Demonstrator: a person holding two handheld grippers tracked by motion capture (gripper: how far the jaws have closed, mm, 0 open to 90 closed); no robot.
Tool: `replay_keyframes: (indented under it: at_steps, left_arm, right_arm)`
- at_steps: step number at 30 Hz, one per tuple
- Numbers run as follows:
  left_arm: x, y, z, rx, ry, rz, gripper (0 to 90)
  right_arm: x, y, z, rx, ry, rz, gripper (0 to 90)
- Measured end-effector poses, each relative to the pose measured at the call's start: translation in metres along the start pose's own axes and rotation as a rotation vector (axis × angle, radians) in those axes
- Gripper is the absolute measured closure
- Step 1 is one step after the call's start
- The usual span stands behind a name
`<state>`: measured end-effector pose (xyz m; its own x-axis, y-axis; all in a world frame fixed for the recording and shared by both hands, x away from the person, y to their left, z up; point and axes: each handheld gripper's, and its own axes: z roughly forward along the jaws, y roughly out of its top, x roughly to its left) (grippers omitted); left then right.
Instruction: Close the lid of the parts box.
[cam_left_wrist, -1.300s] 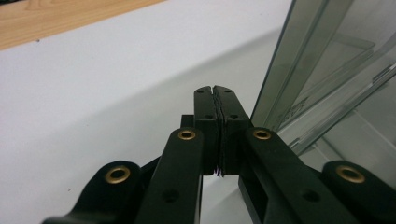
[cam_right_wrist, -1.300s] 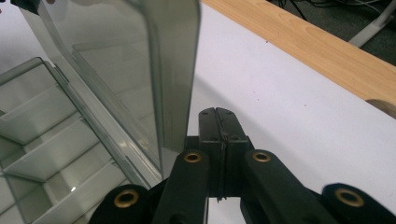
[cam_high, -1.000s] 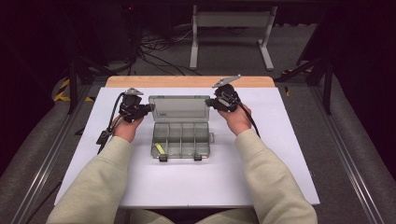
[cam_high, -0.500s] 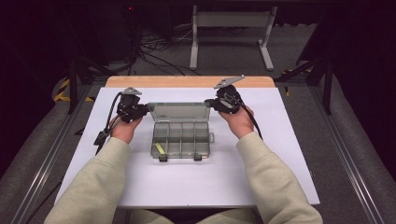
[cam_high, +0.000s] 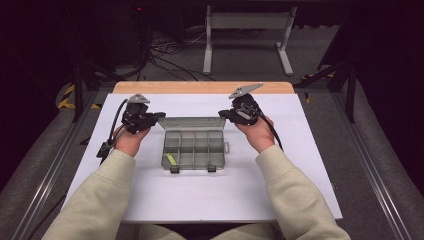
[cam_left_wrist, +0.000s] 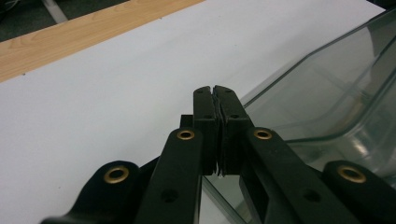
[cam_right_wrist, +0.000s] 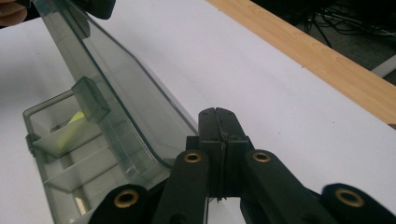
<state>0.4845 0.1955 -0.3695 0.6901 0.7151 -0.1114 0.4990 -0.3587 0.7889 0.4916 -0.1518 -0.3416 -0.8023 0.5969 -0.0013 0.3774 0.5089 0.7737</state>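
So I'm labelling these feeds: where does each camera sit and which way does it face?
High view: above the person's side, facing forward and down on the table; sleeves, hands, both hand-held grippers show.
Left gripper view: on the left hand-held gripper, along its shut jaws beside the lid.
Right gripper view: on the right hand-held gripper, jaws shut, by the box.
All share the lid.

lid (cam_left_wrist: 327, 93): cut by frame right of the shut left gripper (cam_left_wrist: 217, 100) fingertips; box (cam_right_wrist: 84, 168): cropped below-left of the right gripper (cam_right_wrist: 218, 122) fingertips; yellow item (cam_high: 171, 159): too small, possibly a strip
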Motion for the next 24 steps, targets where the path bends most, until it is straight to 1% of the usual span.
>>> replay_keyframes:
  at_steps: [3, 6, 8, 9, 10, 12, 13, 15, 17, 19, 20, 22, 23, 24]
  left_arm:
    - [-0.005, 0.001, -0.004, 0.021, -0.002, 0.044, 89.2]
    - [-0.008, 0.000, -0.006, 0.031, -0.009, 0.048, 89.3]
    - [-0.009, 0.000, -0.008, 0.044, -0.012, 0.074, 89.3]
    - [-0.011, 0.000, -0.009, 0.050, -0.024, 0.062, 89.3]
    - [-0.011, 0.000, -0.010, 0.052, -0.026, 0.068, 89.3]
    - [-0.013, -0.001, -0.012, 0.064, -0.040, 0.066, 89.4]
    - [-0.013, 0.000, -0.013, 0.070, -0.041, 0.080, 89.3]
    - [-0.017, -0.001, -0.014, 0.071, -0.045, 0.078, 89.3]
    - [-0.019, -0.002, -0.016, 0.082, -0.050, 0.094, 89.3]
    - [-0.021, -0.003, -0.017, 0.086, -0.053, 0.091, 89.3]
    - [-0.022, -0.004, -0.018, 0.088, -0.061, 0.100, 89.3]
    - [-0.023, -0.007, -0.019, 0.097, -0.074, 0.107, 89.1]
    - [-0.024, -0.009, -0.020, 0.103, -0.086, 0.109, 89.1]
    - [-0.024, -0.011, -0.021, 0.109, -0.097, 0.108, 89.2]
  right_arm:
    - [0.003, 0.000, -0.002, 0.012, 0.009, -0.010, 90.0]
    - [0.006, 0.000, -0.005, 0.016, 0.019, -0.014, 90.0]
    - [0.008, 0.000, -0.008, 0.018, 0.031, -0.010, 90.0]
    - [0.009, 0.000, -0.010, 0.018, 0.032, -0.014, 90.0]
    - [0.011, 0.000, -0.011, 0.018, 0.030, -0.017, 90.0]
    - [0.013, -0.001, -0.012, 0.027, 0.038, -0.022, 90.0]
    - [0.015, -0.002, -0.013, 0.034, 0.039, -0.026, 90.0]
    - [0.017, -0.003, -0.014, 0.039, 0.042, -0.034, 90.0]
    - [0.020, -0.004, -0.015, 0.047, 0.046, -0.036, 90.0]
    - [0.021, -0.005, -0.016, 0.056, 0.047, -0.042, 90.0]
    - [0.022, -0.006, -0.016, 0.059, 0.048, -0.046, 90.0]
    - [0.024, -0.008, -0.017, 0.061, 0.063, -0.046, 90.0]
    - [0.025, -0.009, -0.018, 0.063, 0.069, -0.040, 90.0]
    - [0.026, -0.011, -0.018, 0.069, 0.076, -0.045, 90.0]
